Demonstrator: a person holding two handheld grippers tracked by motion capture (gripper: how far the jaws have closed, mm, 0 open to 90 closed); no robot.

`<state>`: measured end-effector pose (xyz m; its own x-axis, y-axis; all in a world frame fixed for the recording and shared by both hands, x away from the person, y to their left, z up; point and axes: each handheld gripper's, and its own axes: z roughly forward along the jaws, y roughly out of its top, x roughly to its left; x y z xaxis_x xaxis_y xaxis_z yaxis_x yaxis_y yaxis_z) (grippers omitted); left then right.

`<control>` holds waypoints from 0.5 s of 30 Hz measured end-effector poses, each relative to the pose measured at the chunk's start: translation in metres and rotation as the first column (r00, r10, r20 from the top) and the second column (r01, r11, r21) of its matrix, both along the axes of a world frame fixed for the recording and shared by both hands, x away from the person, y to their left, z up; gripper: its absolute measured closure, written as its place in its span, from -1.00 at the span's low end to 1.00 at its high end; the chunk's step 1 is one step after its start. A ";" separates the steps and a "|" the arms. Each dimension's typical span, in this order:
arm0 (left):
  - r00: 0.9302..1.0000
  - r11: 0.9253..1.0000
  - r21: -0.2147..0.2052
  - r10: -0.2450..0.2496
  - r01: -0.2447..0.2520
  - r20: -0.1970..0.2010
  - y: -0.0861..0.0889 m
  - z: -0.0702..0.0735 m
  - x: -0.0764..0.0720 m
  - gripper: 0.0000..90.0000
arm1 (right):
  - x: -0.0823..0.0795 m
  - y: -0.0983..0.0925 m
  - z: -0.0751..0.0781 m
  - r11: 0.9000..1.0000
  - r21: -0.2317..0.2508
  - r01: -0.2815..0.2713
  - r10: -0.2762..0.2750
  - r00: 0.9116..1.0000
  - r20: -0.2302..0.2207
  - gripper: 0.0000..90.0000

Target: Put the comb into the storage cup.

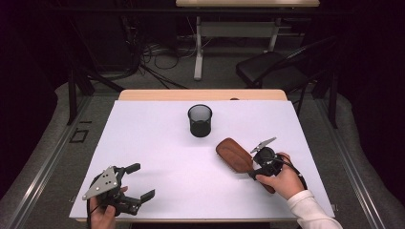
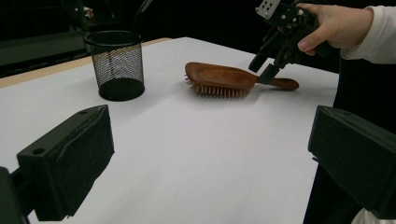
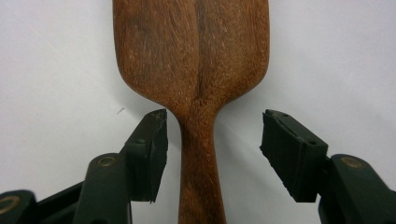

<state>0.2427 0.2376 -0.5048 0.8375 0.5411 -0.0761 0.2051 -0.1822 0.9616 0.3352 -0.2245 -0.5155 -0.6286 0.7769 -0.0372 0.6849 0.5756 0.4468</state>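
Fingers of the right gripper stand spread on either side of the hairbrush handle, at the neck where it widens into the head; the right gripper view shows a gap at each pad, narrower on one side, so no pinch is made yet. Fingers of the left gripper are also spread, with nothing between them, held at the near left corner of the desk, well apart from the work. On the desk's white surface, the black mesh cup stands upright toward the far middle; the wooden hairbrush lies bristles down just to its near right, handle pointing toward the person's right hand. Risk, as judged: the handle sits off centre between the fingers, so one pad would likely meet it first and swing or skid the brush on the smooth sheet. A pinch at the tapering neck may also slip along the wood, and the heavy head could droop once lifted. The right gripper view shows the gaps at the pads, which the high view hides under the hand. The left gripper view shows the bristles resting on the desk and the gripper tilted down over the handle. The high view alone gives the layout of cup, brush and both hands.
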 end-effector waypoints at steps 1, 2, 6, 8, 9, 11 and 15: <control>1.000 1.000 -0.001 0.001 -0.001 0.001 0.000 0.000 0.000 -0.99 | 0.000 0.000 0.000 1.000 0.002 0.007 -0.007 1.000 -0.009 -0.10; 1.000 1.000 -0.002 0.003 -0.003 0.002 0.000 0.000 0.000 -0.99 | 0.000 0.000 0.000 1.000 0.000 0.006 -0.006 1.000 -0.011 -0.10; 1.000 1.000 -0.002 0.002 -0.002 0.002 0.000 0.000 0.000 -0.99 | 0.001 0.001 -0.001 1.000 -0.003 0.008 -0.008 1.000 -0.021 -0.08; 1.000 1.000 0.003 -0.002 0.002 -0.001 0.000 0.000 0.000 -0.99 | 0.001 0.001 -0.001 1.000 -0.004 0.007 -0.007 1.000 -0.030 -0.04; 1.000 1.000 0.000 0.000 0.000 0.000 0.000 0.000 0.000 -0.99 | 0.001 0.002 -0.001 1.000 -0.007 0.003 -0.003 0.999 -0.035 -0.03; 1.000 1.000 -0.002 0.002 -0.002 0.002 0.000 0.000 0.000 -0.99 | 0.001 0.002 -0.002 1.000 -0.008 -0.001 0.001 0.999 -0.033 -0.01; 1.000 1.000 0.000 -0.001 0.001 0.000 0.000 0.000 0.000 -0.99 | 0.002 0.003 -0.003 1.000 -0.018 -0.010 0.009 0.999 -0.032 0.04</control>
<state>0.2428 0.2373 -0.5048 0.8379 0.5406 -0.0758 0.2049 -0.1827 0.9616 0.3369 -0.2213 -0.5184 -0.6371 0.7701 -0.0314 0.6928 0.5901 0.4144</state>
